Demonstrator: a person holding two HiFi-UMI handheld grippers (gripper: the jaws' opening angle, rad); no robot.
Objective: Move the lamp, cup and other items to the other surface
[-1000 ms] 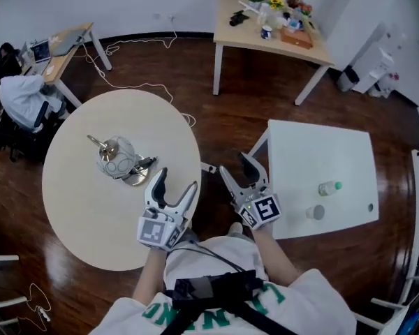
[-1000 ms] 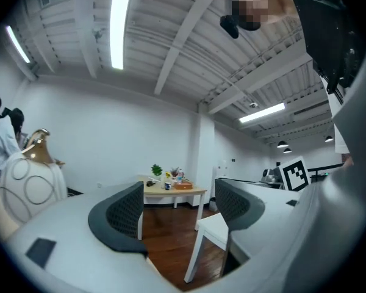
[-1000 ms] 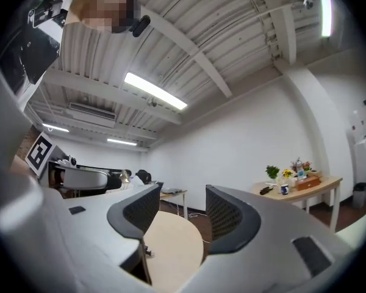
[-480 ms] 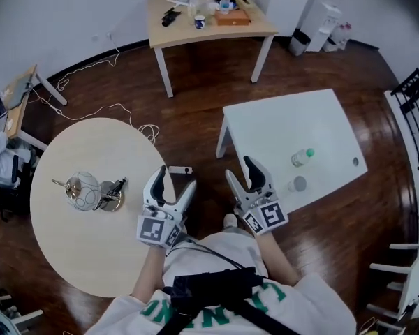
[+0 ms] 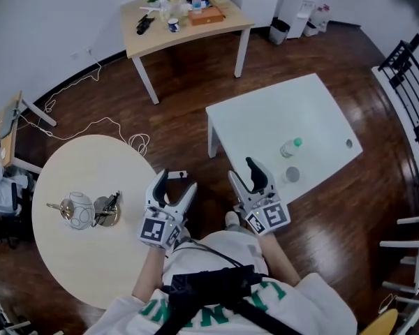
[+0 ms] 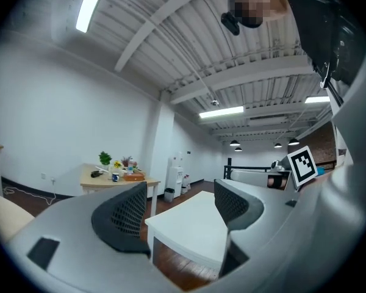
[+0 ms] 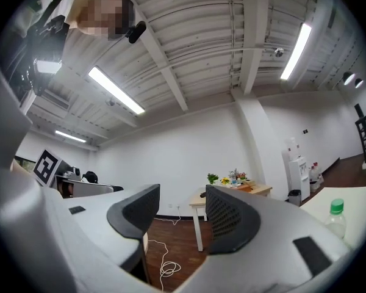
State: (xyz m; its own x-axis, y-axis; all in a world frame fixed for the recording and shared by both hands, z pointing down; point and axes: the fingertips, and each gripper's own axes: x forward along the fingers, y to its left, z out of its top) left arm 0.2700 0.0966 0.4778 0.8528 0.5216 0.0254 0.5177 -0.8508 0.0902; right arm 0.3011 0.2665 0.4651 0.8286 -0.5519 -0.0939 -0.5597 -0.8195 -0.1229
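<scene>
A wire-globe lamp [image 5: 80,210] lies on the round beige table [image 5: 70,271] at the left of the head view. On the white square table [image 5: 279,117] stand a clear bottle with a green cap [image 5: 290,147] and a grey cup [image 5: 290,175]. My left gripper [image 5: 176,181] hovers over the floor between the two tables, open and empty. My right gripper [image 5: 244,171] is open and empty too, just short of the white table's near edge. The left gripper view looks between open jaws at the white table [image 6: 195,215]. The bottle [image 7: 335,215] shows at the right of the right gripper view.
A wooden table [image 5: 185,26] with plants, a mug and a box stands at the back. A white cable [image 5: 112,124] trails over the dark wood floor. A water dispenser [image 5: 295,5] is at the back right, a black railing [image 5: 412,82] at the right edge.
The view has swung right: the round table and lamp slid to the left, and the white table came closer in front. Both grippers turned along, still open and empty.
</scene>
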